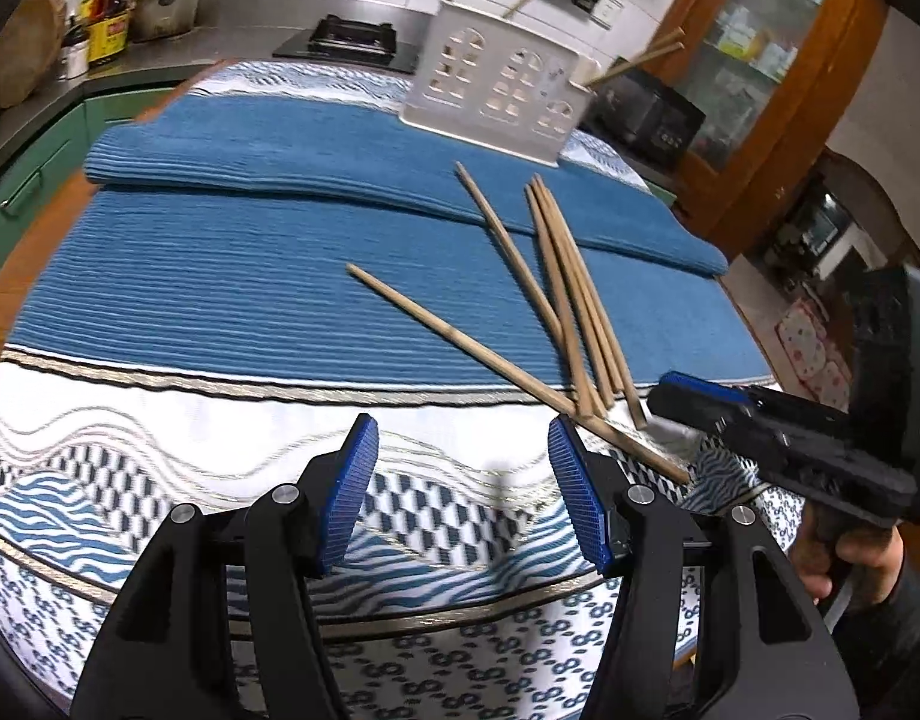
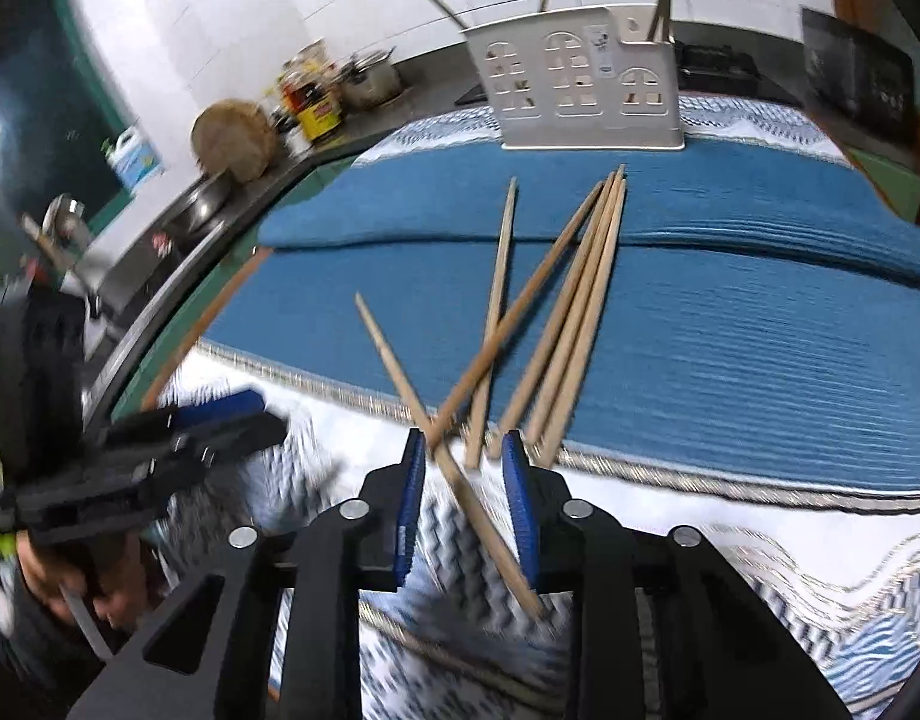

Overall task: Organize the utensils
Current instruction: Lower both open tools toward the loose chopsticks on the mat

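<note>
Several wooden chopsticks (image 1: 556,294) lie in a loose fan on a blue mat (image 1: 250,276), their thick ends over the patterned cloth. A white perforated utensil holder (image 1: 490,87) stands upright at the far side with a few chopsticks in it. My left gripper (image 1: 463,468) is open and empty, just left of the chopstick ends. My right gripper (image 2: 463,480) is open, its jaws on either side of one chopstick (image 2: 454,468) that lies slanting between the pads. The fan of chopsticks (image 2: 574,312) spreads just ahead, and the holder (image 2: 580,84) stands beyond. The right gripper also shows in the left wrist view (image 1: 700,396).
A patterned blue-and-white cloth (image 1: 160,438) covers the table under the mat. A kitchen counter with pots and bottles (image 1: 130,18), a stove (image 1: 352,39) and a round wooden board (image 2: 232,141) lies behind. A wooden cabinet (image 1: 760,60) stands at the right.
</note>
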The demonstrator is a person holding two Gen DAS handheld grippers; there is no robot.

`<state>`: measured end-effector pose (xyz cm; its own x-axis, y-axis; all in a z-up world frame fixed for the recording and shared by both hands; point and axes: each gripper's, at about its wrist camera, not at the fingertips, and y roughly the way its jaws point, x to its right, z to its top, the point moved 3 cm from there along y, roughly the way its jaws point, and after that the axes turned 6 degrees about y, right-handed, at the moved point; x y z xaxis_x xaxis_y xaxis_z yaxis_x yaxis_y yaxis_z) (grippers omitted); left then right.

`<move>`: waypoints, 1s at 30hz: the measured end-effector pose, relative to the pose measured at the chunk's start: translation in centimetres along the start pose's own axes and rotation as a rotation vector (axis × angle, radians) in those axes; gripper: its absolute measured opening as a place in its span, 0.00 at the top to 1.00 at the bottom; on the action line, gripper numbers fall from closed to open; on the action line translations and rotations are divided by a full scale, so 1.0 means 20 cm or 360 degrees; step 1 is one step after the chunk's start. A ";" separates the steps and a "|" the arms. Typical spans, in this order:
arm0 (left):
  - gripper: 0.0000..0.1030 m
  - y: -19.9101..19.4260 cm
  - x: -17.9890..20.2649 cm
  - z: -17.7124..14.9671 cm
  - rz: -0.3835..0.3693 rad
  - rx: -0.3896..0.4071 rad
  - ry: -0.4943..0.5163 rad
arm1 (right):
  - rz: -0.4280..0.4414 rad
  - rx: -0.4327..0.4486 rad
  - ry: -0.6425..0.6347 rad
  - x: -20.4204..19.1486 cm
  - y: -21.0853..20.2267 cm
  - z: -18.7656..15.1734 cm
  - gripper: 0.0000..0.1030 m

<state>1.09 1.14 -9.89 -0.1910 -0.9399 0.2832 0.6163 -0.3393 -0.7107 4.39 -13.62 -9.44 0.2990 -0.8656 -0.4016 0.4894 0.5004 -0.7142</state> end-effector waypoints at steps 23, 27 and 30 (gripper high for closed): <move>0.43 0.02 -0.12 -0.01 -0.0096 0.0022 -0.0042 | -0.0302 -0.0007 0.0192 -0.02 0.24 0.13 0.94; 0.43 0.03 -0.08 -0.02 -0.0106 0.0009 -0.0026 | -0.0318 0.0025 0.0165 -0.01 0.18 0.13 0.94; 0.43 0.04 -0.03 -0.02 -0.0102 -0.0006 -0.0016 | -0.0327 0.0053 0.0132 0.01 0.14 0.13 0.94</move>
<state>1.33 1.36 -10.92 -0.2221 -0.9159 0.3344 0.6001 -0.3987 -0.6935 7.91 -12.35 -9.98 0.1225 -0.9472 -0.2963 0.5602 0.3125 -0.7672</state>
